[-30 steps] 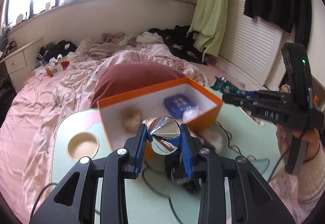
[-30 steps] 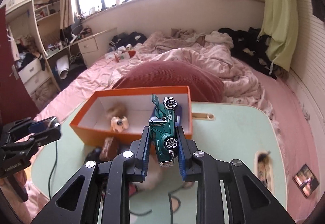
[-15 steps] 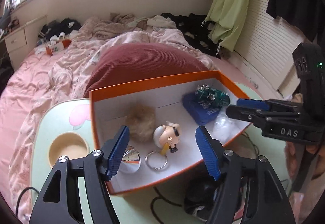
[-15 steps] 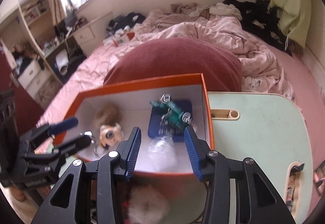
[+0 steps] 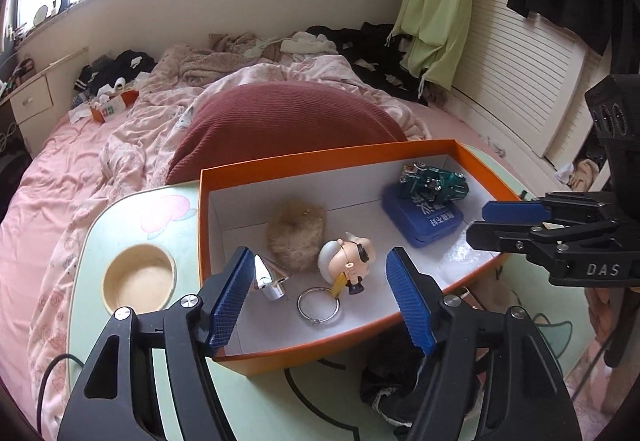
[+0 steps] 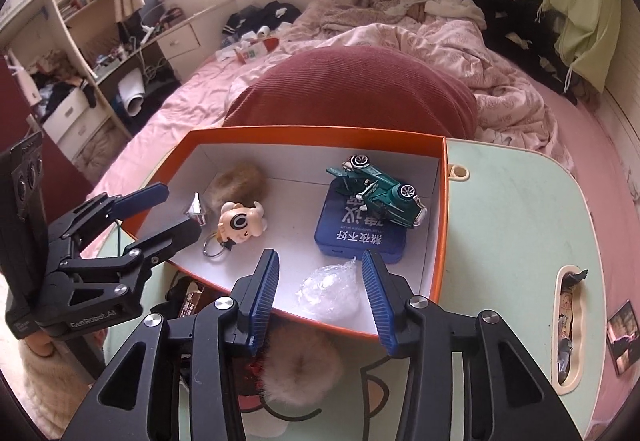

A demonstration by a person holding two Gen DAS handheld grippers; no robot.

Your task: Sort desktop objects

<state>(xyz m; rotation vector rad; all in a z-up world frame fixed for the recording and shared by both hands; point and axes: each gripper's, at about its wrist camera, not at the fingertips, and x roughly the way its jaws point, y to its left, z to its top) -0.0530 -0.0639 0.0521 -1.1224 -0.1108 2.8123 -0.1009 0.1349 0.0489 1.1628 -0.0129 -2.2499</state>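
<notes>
An orange box (image 5: pixel 300 160) with a white inside stands on the green table. My left gripper (image 5: pixel 319 255) hangs open over its near left part, nothing between the pads. A silver cone (image 5: pixel 267 277) lies by its left finger, next to a keyring figure (image 5: pixel 349 260) and a brown pompom (image 5: pixel 296 237). My right gripper (image 6: pixel 319 257) is open above the box's near wall, over a clear plastic wad (image 6: pixel 328 291). The green toy car (image 6: pixel 380 189) lies tipped on a blue tin (image 6: pixel 360 237). Each gripper shows in the other's view, the left gripper (image 6: pixel 178 212) and the right gripper (image 5: pixel 478 221).
A white fluffy pompom (image 6: pixel 300 365) and a dark bundle with a cable (image 5: pixel 400 381) lie on the table in front of the box. The table has a round cup recess (image 5: pixel 140 277) and a side slot (image 6: pixel 568 305). A red cushion (image 5: pixel 288 121) and a pink bed lie behind.
Both grippers opened and sank toward the box. The left let go of the silver cone, now lying inside; the right let go of the green car, now on the blue tin.
</notes>
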